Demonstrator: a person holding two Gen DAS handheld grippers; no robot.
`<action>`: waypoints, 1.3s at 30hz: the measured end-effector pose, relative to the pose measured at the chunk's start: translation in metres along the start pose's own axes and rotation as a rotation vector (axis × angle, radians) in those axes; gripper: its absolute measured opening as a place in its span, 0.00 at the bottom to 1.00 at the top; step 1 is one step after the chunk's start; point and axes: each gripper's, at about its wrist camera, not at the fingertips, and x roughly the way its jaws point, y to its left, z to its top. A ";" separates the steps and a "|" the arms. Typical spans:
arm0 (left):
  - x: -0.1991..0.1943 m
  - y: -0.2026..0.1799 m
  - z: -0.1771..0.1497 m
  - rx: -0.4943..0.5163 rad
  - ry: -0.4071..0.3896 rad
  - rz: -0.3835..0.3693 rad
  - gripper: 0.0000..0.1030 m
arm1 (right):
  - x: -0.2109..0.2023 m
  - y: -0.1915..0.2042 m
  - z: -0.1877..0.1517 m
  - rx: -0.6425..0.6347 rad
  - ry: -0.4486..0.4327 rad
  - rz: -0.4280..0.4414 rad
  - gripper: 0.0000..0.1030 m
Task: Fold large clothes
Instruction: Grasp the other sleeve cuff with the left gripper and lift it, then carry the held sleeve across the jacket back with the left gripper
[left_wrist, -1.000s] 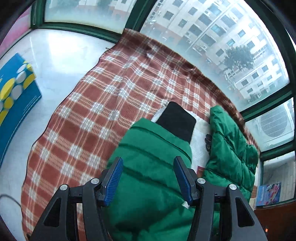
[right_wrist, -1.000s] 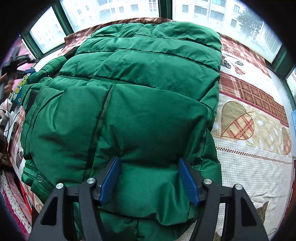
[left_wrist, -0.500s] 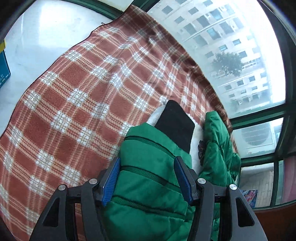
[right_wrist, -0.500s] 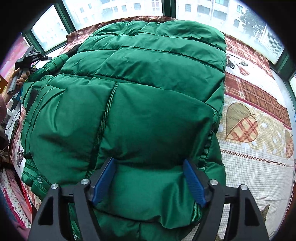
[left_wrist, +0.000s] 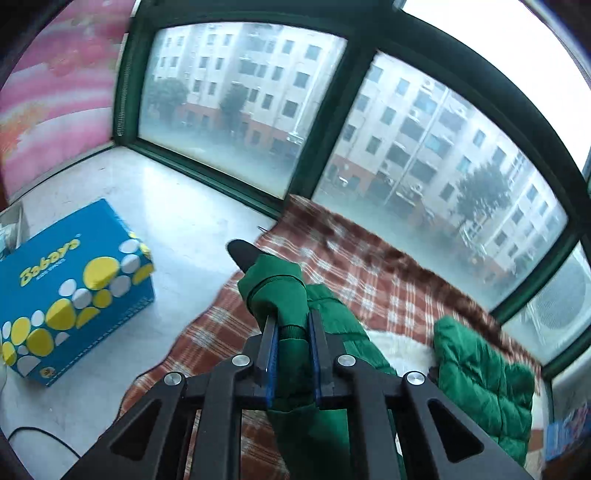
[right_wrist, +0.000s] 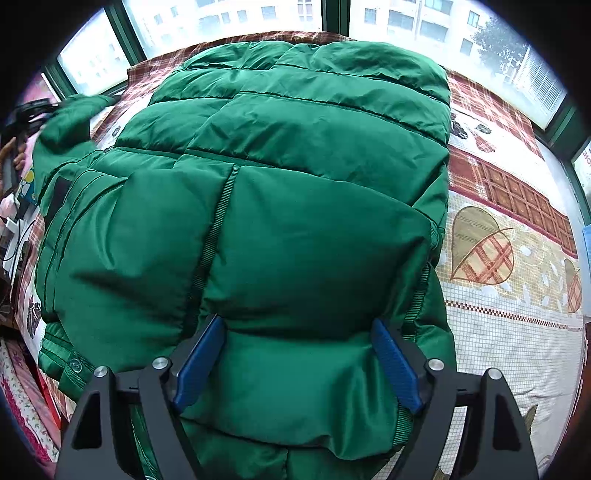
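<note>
A puffy green jacket (right_wrist: 295, 147) lies spread on a bed. In the left wrist view my left gripper (left_wrist: 291, 319) is closing, its blue pads pressing on the jacket's green sleeve (left_wrist: 275, 284), which is lifted off the plaid blanket (left_wrist: 369, 280). A black cuff (left_wrist: 242, 253) sticks out beyond the sleeve end. The raised sleeve (right_wrist: 70, 122) also shows at the far left of the right wrist view. My right gripper (right_wrist: 295, 325) points down at the jacket's near hem. Its jaws are opening wide, with puffy fabric bulging between them.
A blue box with yellow and white dots (left_wrist: 74, 291) stands on the white sill at the left. Green-framed windows (left_wrist: 325, 122) close off the far side. A leaf-patterned bedcover (right_wrist: 480, 251) stretches to the right of the jacket.
My left gripper closed on the sleeve and raised it, and its view swung up towards the windows. My right gripper stayed in place while its jaws spread wider.
</note>
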 end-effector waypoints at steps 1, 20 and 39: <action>0.003 0.011 0.002 -0.021 0.021 0.017 0.14 | 0.000 0.000 0.000 0.001 -0.002 0.000 0.87; 0.054 0.102 -0.047 -0.388 0.240 -0.026 0.34 | -0.010 0.007 0.006 -0.036 0.008 -0.026 0.89; -0.021 0.020 -0.010 -0.325 0.069 -0.246 0.16 | -0.018 0.026 0.009 -0.079 -0.028 0.074 0.89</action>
